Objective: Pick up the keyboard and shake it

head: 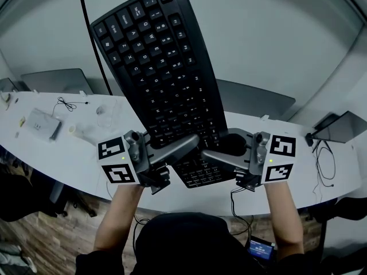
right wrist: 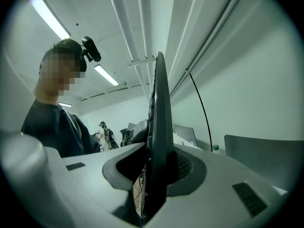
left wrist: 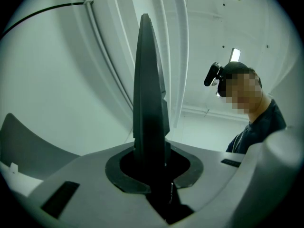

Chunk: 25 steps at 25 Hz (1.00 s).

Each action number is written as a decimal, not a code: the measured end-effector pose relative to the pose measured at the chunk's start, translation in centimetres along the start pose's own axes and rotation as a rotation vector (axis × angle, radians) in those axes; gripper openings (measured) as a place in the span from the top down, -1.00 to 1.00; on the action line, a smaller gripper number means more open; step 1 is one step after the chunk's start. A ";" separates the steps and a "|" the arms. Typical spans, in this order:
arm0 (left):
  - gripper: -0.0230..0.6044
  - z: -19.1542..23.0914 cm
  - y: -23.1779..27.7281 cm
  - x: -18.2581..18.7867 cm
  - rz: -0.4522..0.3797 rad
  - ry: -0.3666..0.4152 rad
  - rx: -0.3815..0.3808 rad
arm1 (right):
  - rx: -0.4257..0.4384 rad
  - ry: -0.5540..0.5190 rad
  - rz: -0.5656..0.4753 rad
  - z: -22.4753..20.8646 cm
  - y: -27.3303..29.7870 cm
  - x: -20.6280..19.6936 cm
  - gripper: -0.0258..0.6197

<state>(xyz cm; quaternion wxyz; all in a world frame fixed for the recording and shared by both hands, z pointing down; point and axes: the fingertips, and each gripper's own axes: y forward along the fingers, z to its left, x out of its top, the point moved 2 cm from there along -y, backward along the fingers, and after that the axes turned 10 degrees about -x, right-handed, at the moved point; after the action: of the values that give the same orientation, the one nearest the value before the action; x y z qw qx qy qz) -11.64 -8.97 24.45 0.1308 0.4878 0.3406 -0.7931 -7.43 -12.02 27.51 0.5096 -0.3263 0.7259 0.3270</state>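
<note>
The black keyboard (head: 160, 67) is up off the white table (head: 69, 159), held nearly on end with its keys facing the head camera and its far end tipped toward the upper left. Both claws grip it at its near, lower end. The left claw (head: 183, 145) reaches in from the left and is clenched on the keyboard's lower left edge. The right claw (head: 215, 155) comes from the right and is clenched on the lower right corner, beside the number pad. In the left gripper view the keyboard (left wrist: 149, 103) rises edge-on as a dark blade out of the left claw (left wrist: 152, 172), whose pads press on both of its faces. The right gripper view shows the same: the thin edge of the keyboard (right wrist: 159, 118) stands straight up from the right claw (right wrist: 156, 175), pinched between the pads. A black cable (head: 92, 33) runs from the top of the head view down behind the keyboard's left side. On the table well to the left lie a small grey box (head: 43, 124) and a thin looped wire (head: 66, 105).
</note>
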 end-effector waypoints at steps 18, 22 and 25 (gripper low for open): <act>0.63 0.7 -0.2 0.2 0.006 0.008 0.007 | -0.017 0.002 -0.043 -1.6 -2.1 1.0 0.56; 0.63 0.9 -0.9 0.5 0.020 0.019 0.023 | -0.056 0.003 -0.065 -2.2 -2.4 1.7 0.56; 0.63 1.2 -0.7 1.3 0.046 0.039 0.051 | -0.096 -0.013 -0.102 -2.5 -3.8 3.7 0.56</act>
<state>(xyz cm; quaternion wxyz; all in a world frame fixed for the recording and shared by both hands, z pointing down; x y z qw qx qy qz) -13.46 -9.08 23.96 0.1299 0.5141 0.3114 -0.7886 -6.66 -16.75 24.10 0.5138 -0.3848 0.6886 0.3372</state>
